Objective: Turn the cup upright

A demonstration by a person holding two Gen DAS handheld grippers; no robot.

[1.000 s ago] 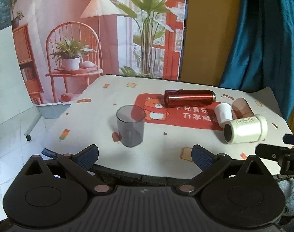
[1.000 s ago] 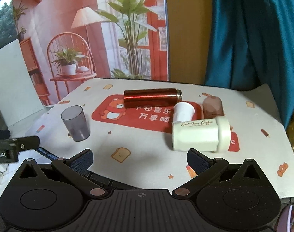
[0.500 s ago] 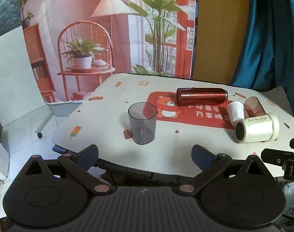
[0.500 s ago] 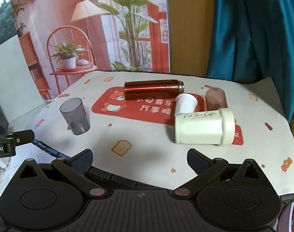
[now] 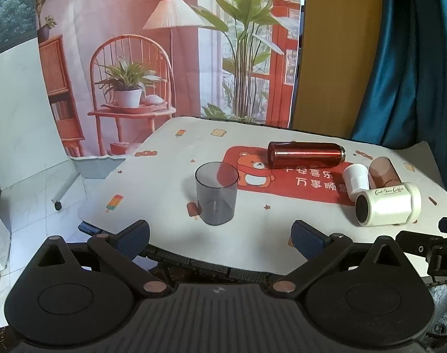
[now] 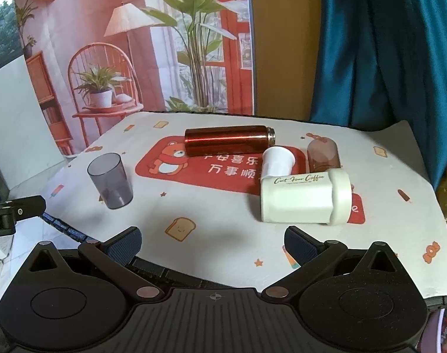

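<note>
A clear grey cup (image 5: 216, 196) stands upright on the tablecloth, near its left front; it also shows in the right wrist view (image 6: 110, 180). A red metal bottle (image 5: 305, 155) (image 6: 229, 140) lies on its side on the red bear mat. A small white cup (image 5: 355, 180) (image 6: 277, 161), a brown cup (image 5: 383, 171) (image 6: 323, 154) and a white coffee mug (image 5: 388, 204) (image 6: 305, 196) lie on their sides at the right. My left gripper (image 5: 220, 235) is open and empty, short of the grey cup. My right gripper (image 6: 213, 239) is open and empty, short of the white mug.
The table (image 5: 164, 158) carries a white printed cloth with a red bear mat (image 6: 170, 161). A printed backdrop (image 5: 164, 44) hangs behind, a teal curtain (image 6: 385, 44) at the right. The floor drops away left of the table edge. The other gripper (image 5: 429, 247) shows at the right edge.
Both grippers have drawn back and up a little from the table, so the objects sit slightly farther off. Nothing on the table has moved. Both grippers stay open.
</note>
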